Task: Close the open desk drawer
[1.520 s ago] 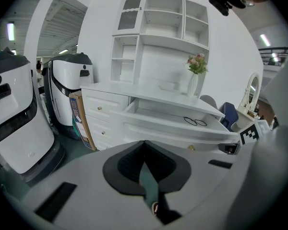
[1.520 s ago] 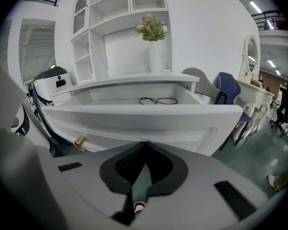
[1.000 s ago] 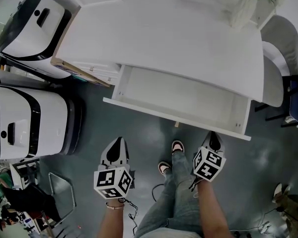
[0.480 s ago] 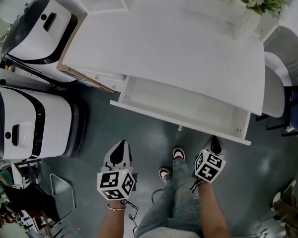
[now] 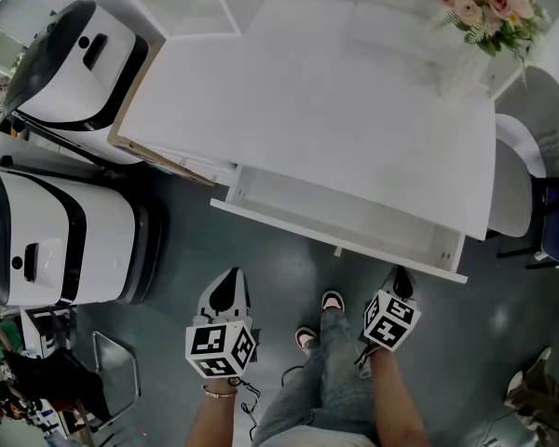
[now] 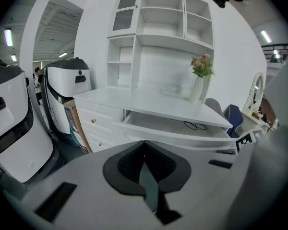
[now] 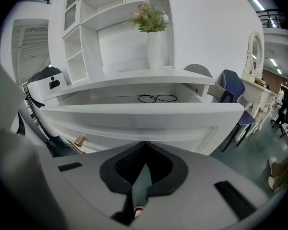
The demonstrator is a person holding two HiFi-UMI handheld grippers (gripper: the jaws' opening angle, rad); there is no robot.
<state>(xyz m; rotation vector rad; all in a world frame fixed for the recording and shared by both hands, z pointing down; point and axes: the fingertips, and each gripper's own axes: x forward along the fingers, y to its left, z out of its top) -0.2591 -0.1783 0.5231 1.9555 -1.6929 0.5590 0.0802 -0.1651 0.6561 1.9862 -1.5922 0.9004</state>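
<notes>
- Open drawer (image 5: 345,214), pulled out from under the white desk (image 5: 335,101), long front edge over the grey floor (image 5: 261,259).
- Inside the drawer, a thin black cable (image 7: 157,98) lying in a loop near the back.
- Left gripper (image 5: 227,276), held low over the floor, apart from the drawer, jaws pressed tight together with nothing between.
- Right gripper (image 5: 402,272), close to the right end of the drawer front and pointing at it, jaws also shut together on nothing; touching or not, cannot tell.
- On the far right corner of the desk, a white vase of flowers (image 5: 484,12).
- Left of the desk, two big white and black machines (image 5: 61,236).
- Right of the desk, a grey chair (image 5: 522,156).
</notes>
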